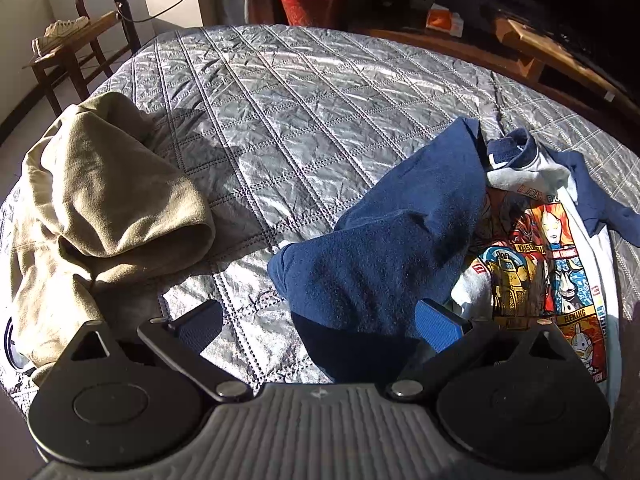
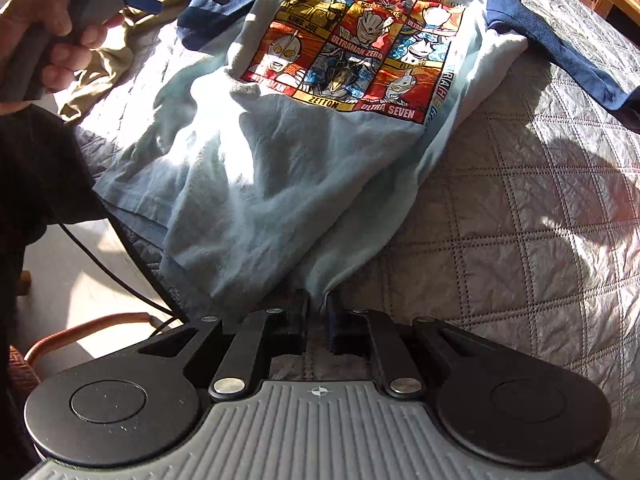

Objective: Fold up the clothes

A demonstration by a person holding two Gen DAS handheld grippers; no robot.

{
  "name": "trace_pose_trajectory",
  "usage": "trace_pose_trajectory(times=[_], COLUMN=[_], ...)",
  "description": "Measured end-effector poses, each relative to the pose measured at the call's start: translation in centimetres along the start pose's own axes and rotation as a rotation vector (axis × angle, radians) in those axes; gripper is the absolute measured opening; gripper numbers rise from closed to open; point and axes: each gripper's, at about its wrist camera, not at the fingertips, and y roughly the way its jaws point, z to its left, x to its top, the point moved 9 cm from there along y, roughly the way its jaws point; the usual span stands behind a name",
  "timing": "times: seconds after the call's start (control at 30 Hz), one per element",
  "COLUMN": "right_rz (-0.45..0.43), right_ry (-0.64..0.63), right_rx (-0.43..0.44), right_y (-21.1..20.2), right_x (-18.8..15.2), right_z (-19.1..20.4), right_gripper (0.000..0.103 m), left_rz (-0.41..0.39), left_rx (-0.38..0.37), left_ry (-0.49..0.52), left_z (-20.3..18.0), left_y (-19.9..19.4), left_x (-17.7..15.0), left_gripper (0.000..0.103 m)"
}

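A light grey shirt with navy sleeves and a colourful cartoon print (image 2: 344,48) lies crumpled on the quilted bed. My right gripper (image 2: 318,304) is shut on the shirt's bottom hem, which is pinched between the pads. In the left wrist view the shirt's navy sleeve (image 1: 380,248) is folded over its front, and the print (image 1: 540,260) shows at the right. My left gripper (image 1: 320,320) is open, with its right blue pad (image 1: 438,326) touching the sleeve's near edge. The left gripper also shows in the right wrist view (image 2: 142,2), held in a hand.
A crumpled beige garment (image 1: 92,208) lies on the bed's left side. The grey quilted cover (image 1: 300,120) spreads between the garments. Beyond the bed are a wooden chair with shoes (image 1: 64,36), a red pot (image 1: 314,4) and a wooden bench (image 1: 560,56).
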Motion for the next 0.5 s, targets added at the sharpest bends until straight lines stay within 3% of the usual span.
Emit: trace_pose_trajectory(times=[0.07,0.13,0.2,0.27,0.33,0.4,0.5], right_rz=[-0.07,-0.196,-0.293,-0.398,-0.5,-0.524,-0.442], right_ry=[0.008,0.003,-0.019,-0.068,-0.207,-0.365,-0.575], right_rx=[-0.076,-0.177,-0.192,-0.225,-0.25,-0.252,-0.203], right_y=[-1.8,-4.1,-5.4,-6.7,-6.9,-5.9,-1.4], right_x=[1.4,3.9,6.7,9.5,12.7,15.0,17.0], right_z=[-1.1,-1.8,-0.9,0.5,3.9,8.4,15.6], right_gripper=[0.016,0.029,0.031,0.04,0.059,0.06,0.06], left_rz=[-0.01,-0.026,-0.042,-0.052,-0.054,-0.048,-0.067], left_rx=[0.011,0.026,0.035,0.06,0.083,0.083,0.091], left_ry=[-0.016,-0.044,-0.075,-0.108,-0.146,-0.188,-0.228], left_z=[0.6,1.6,2.8,4.1,5.6,6.9,8.6], left_y=[-0.1,-0.4,-0.7,-0.9,-1.0,-1.1,-1.7], left_x=[0.4,1.0,1.7,2.3,2.8,3.2,4.1], left_gripper=[0.102,0.102,0.102,0.102,0.102,0.102,0.102])
